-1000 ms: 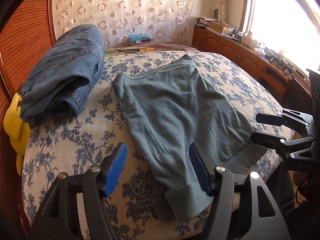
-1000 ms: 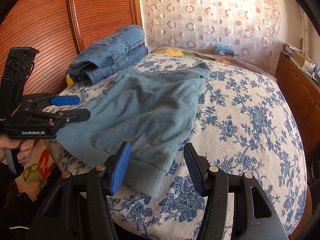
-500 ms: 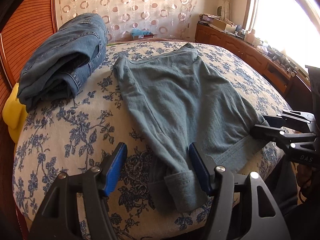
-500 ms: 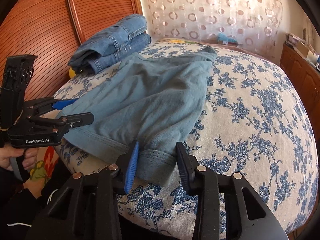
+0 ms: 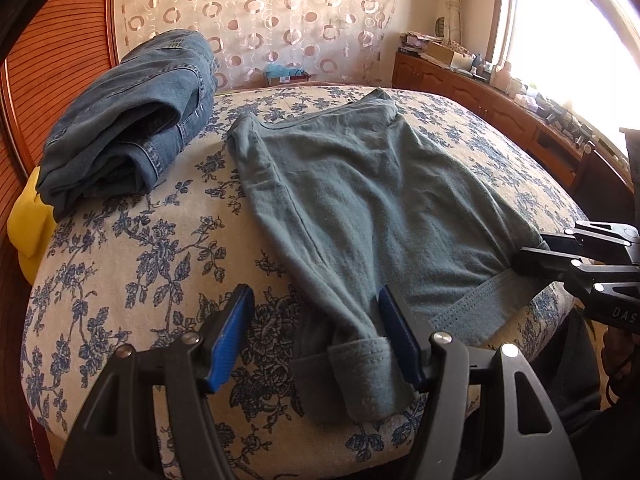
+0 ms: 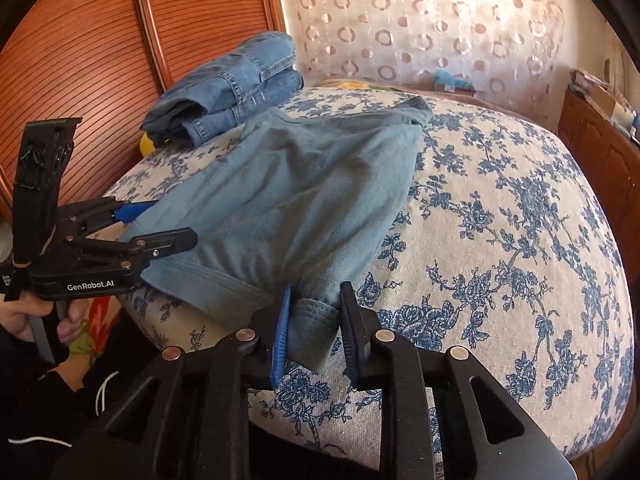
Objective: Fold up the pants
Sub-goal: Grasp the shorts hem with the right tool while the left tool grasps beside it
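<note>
Left gripper [image 5: 316,332] is standing with its blue-padded jaws spread wide around one cuffed leg end of the teal-grey knit pants [image 5: 360,204], the right-hand pad touching the cloth and the other pad well clear of it. Right gripper [image 6: 314,326] is bracketing the other cuffed leg end at a narrower gap, its blue pad [image 6: 281,332] against the fabric; whether the opposite black finger is pressing the cuff cannot be told.

Both tools are working at the near edge of a bed covered with a cream spread printed in blue flowers [image 5: 132,264]. A reddish slatted wooden headboard [image 6: 80,60] is standing along one side, a sheer curtain with ring motifs [image 5: 256,16] is hanging behind, and a wooden sideboard [image 5: 500,108] cluttered with small items is running beneath a bright window. A folded stack of blue denim jeans [image 5: 128,112] is lying near the headboard, apart from the pants, with a yellow object [image 5: 30,224] partly under it.

The pants are lying spread flat, waistband away from the grippers, leg ends draping over the mattress edge. The fabric is showing soft wrinkles and stitched hem bands.
</note>
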Demonstrator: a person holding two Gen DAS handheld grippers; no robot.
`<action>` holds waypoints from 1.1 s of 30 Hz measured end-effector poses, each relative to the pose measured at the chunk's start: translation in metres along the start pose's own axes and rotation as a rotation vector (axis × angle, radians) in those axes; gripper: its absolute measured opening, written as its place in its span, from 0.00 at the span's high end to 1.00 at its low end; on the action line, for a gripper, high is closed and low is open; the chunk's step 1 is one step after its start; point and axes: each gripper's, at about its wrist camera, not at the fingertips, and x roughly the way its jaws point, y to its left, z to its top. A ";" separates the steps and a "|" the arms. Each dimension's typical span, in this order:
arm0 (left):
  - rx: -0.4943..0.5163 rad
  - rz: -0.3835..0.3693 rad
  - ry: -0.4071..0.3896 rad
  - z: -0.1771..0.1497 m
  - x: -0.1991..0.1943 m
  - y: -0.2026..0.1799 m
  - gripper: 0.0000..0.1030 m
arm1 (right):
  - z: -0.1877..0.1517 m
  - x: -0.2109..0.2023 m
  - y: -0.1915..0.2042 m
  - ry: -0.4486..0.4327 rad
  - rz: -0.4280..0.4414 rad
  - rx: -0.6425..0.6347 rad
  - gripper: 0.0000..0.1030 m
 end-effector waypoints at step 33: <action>-0.022 -0.081 0.021 -0.026 -0.034 0.006 0.67 | -0.011 -0.007 0.001 0.009 -0.013 0.001 0.65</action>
